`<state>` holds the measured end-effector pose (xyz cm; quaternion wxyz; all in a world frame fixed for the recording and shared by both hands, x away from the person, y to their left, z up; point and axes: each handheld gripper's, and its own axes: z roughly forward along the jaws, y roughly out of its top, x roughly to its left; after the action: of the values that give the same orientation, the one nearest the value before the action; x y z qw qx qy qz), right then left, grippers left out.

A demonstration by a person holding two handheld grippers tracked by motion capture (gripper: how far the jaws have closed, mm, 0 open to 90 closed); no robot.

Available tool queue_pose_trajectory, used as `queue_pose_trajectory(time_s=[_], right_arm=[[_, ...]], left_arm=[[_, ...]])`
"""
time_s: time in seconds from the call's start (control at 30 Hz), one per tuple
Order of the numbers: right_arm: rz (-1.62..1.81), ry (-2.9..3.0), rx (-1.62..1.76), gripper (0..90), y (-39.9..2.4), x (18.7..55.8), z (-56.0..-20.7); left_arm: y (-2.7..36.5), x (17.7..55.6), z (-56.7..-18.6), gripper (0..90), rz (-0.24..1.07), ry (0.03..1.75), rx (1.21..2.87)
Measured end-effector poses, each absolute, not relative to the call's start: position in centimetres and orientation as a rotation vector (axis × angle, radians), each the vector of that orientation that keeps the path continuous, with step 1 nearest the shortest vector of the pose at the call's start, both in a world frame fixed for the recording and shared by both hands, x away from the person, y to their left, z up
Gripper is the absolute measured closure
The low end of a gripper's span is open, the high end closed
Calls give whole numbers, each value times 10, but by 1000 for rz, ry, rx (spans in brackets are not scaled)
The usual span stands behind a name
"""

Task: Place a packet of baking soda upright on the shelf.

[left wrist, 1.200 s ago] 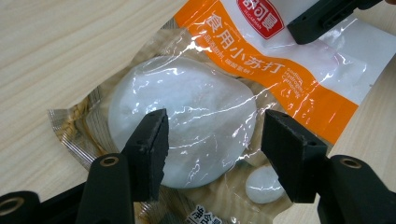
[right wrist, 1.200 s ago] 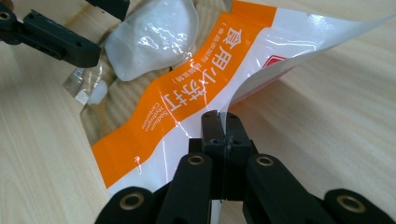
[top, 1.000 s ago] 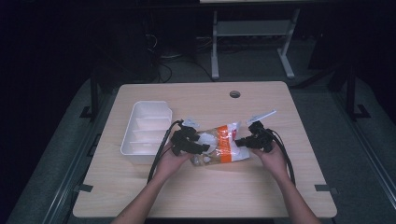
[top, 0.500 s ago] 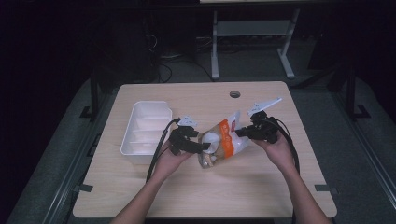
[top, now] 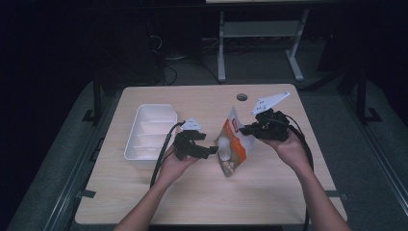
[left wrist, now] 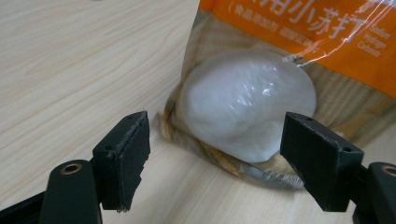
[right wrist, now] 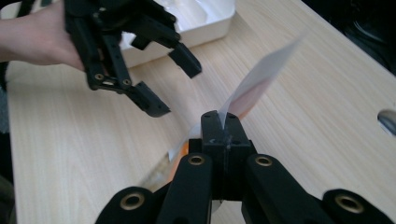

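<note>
Right gripper [right wrist: 219, 128] jaws clamped on top edge of snack bag [top: 232, 144], lifting it upright on tabletop [top: 202, 197]. Left gripper [left wrist: 215, 154] jaws spread at bag's nine o'clock, probably to steady its base. White tray [top: 149, 134] farther at nine o'clock.

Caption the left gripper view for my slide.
Open left gripper faces an orange-printed clear plastic bag on the wooden table.

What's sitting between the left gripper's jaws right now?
The left gripper stands open, with the snack bag's bottom corner and its white round lump between the jaws, untouched, in the left gripper view.
</note>
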<state>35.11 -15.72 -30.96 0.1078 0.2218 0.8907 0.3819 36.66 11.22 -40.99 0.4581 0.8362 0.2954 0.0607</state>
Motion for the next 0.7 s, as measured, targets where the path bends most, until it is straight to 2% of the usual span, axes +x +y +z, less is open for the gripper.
queue_pose_trajectory(time_s=[0.23, 0.27, 0.3, 0.33, 0.4, 0.47, 0.53, 0.57, 0.67, 0.7], right_arm=[[1079, 2667, 469, 900, -143, 335, -290], [1058, 2684, 451, 900, -140, 335, -290], [1058, 2684, 451, 900, -140, 335, -290], [1041, 2717, 444, 900, -137, 337, -295], [1073, 2721, 444, 900, -138, 339, -297], [1103, 2721, 449, 900, -140, 341, -298], [1113, 2724, 452, 900, -141, 342, -300], [1113, 2724, 452, 900, -141, 342, -300], [1130, 2731, 457, 895, -145, 345, -304], [1130, 2731, 457, 895, -145, 345, -304]], left_arm=[[113, 361, -403, 205, 113, 636, 2004], [112, 359, -402, 292, 97, 609, 2005], [112, 357, -402, 292, 95, 584, 2009], [110, 354, -401, 341, 109, 549, 2022], [108, 351, -401, 489, 103, 505, 2039], [105, 348, -400, 586, 113, 461, 2057], [102, 345, -400, 673, 158, 437, 2083], [102, 345, -400, 673, 171, 438, 2088], [105, 349, -401, 809, 119, 441, 2093], [105, 349, -401, 821, 119, 441, 2093]])
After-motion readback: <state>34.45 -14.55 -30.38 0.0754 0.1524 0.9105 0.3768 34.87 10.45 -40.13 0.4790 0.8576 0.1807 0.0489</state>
